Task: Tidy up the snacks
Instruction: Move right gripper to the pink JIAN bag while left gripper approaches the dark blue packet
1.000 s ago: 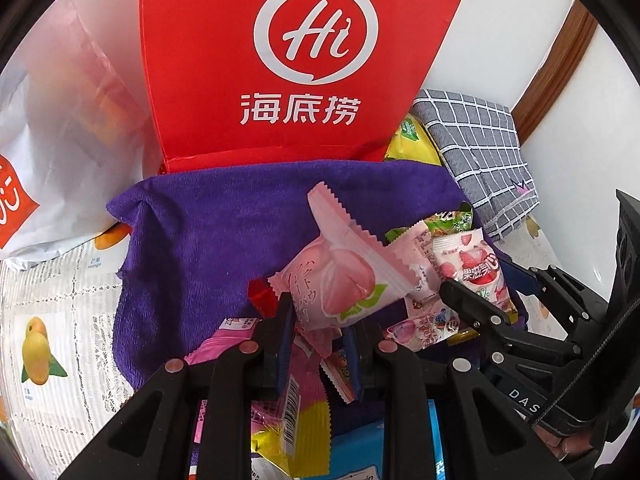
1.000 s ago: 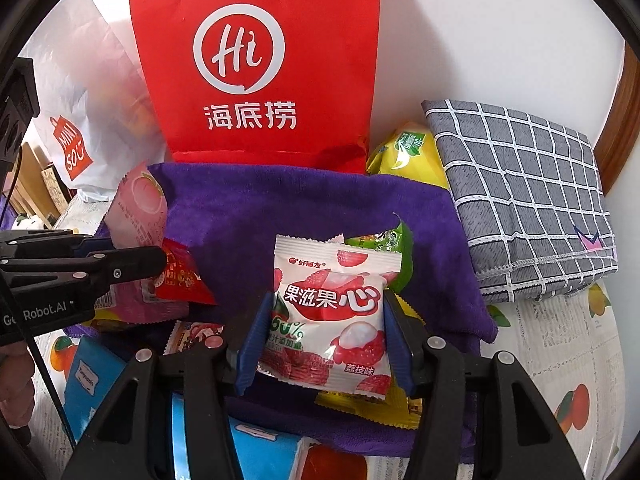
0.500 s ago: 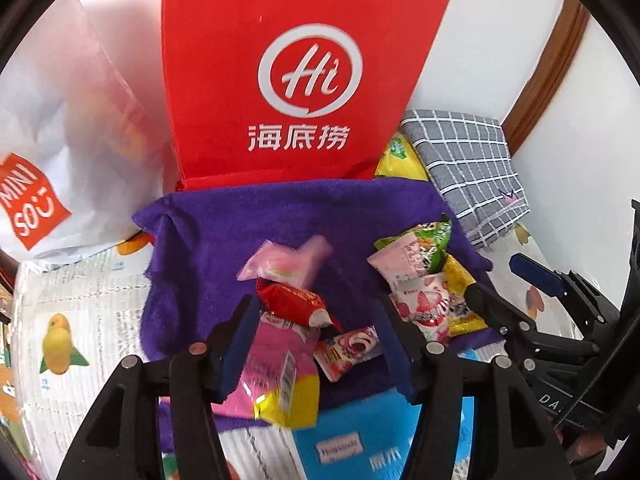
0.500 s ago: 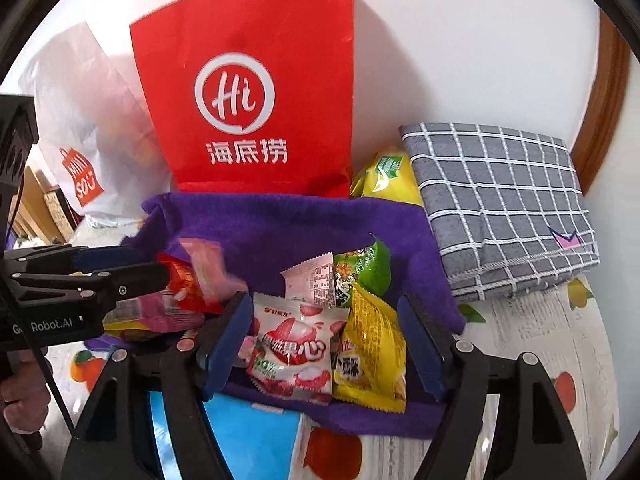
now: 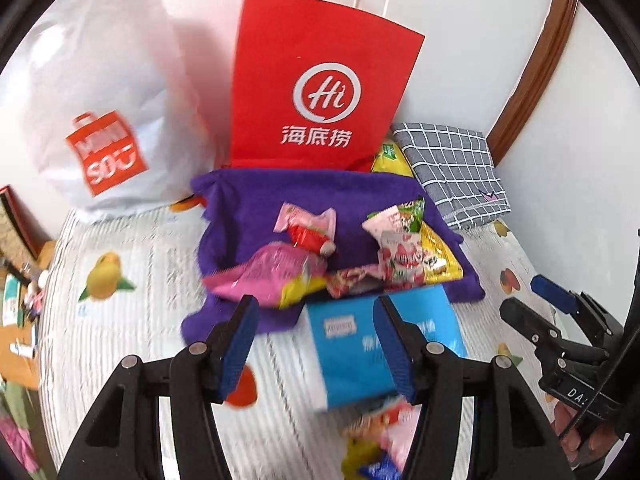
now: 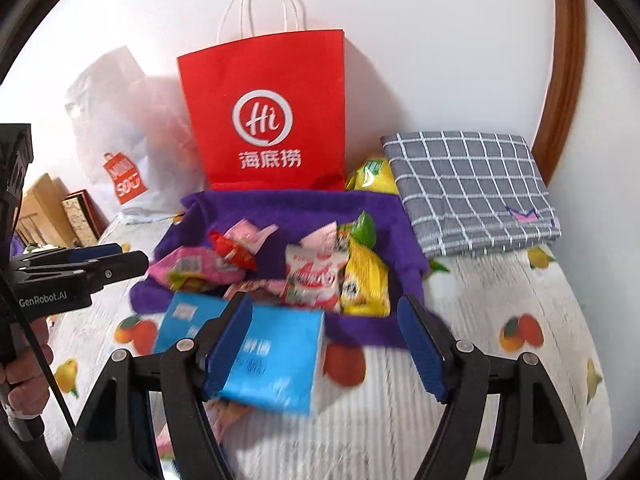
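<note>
My left gripper (image 5: 314,342) and right gripper (image 6: 326,342): jaws apart, nothing held, both above the fruit-print sheet (image 6: 500,360). Blue pack (image 6: 272,360) lies at the purple towel's (image 6: 280,208) near edge; snack packets (image 6: 316,272) piled on the towel's near half, red bag (image 6: 264,120) at its far edge.

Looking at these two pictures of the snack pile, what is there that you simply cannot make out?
- Small snack packets at the bottom of the left wrist view: blurred, cut off by the edge.
- Yellow packet in the right wrist view: mostly hidden behind the red paper bag.
- Contents of the white plastic bag, left wrist view: its film hides them.
- Print on the blue tissue pack, right wrist view: smeared by motion blur.
</note>
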